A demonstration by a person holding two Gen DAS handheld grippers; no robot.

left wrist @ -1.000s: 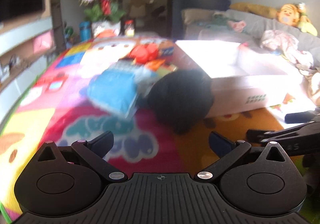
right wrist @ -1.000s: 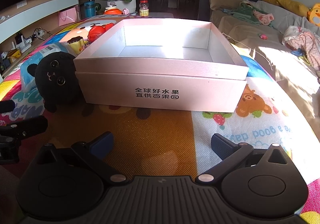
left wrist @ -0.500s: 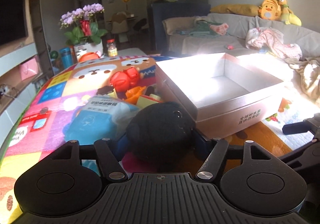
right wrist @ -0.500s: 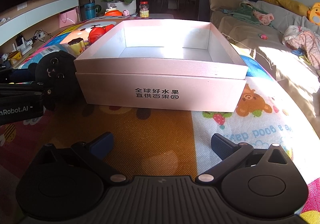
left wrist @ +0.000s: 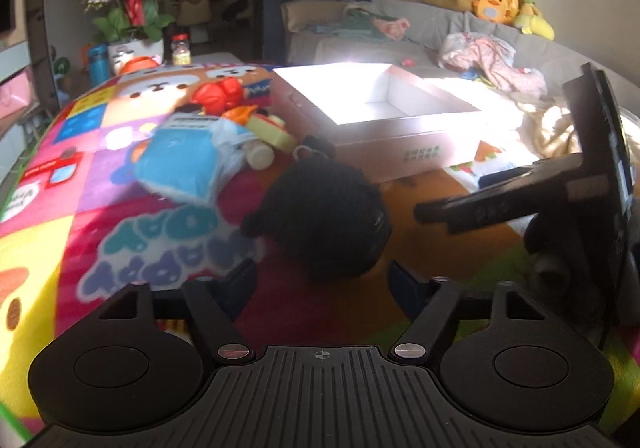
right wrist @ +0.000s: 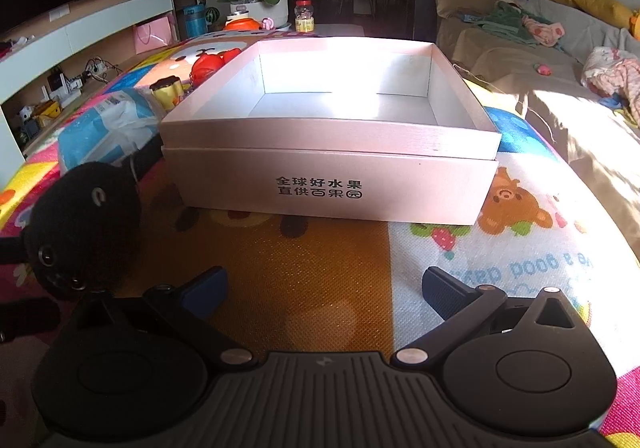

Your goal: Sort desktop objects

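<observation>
A black round plush toy (left wrist: pixel 326 215) lies on the colourful play mat, just ahead of my left gripper (left wrist: pixel 322 282). The left jaws stand apart with the plush between and slightly beyond the tips, not clamped. The plush also shows in the right wrist view (right wrist: pixel 80 224) at the left. An open pale pink box (right wrist: pixel 332 183) stands in the middle of the mat; it shows in the left wrist view (left wrist: pixel 400 151) too. My right gripper (right wrist: pixel 324 288) is open and empty in front of the box.
A blue wipes packet (left wrist: pixel 180 163), a red toy (left wrist: pixel 218 95) and a yellow toy (left wrist: pixel 268 127) lie left of the box. A flower pot (right wrist: pixel 256 7) stands at the mat's far end. A sofa (right wrist: pixel 560 59) runs along the right.
The left gripper had closed around the black plush; now its jaws are wider apart and the plush sits nearer the right gripper, turned over. The right gripper has not moved.
</observation>
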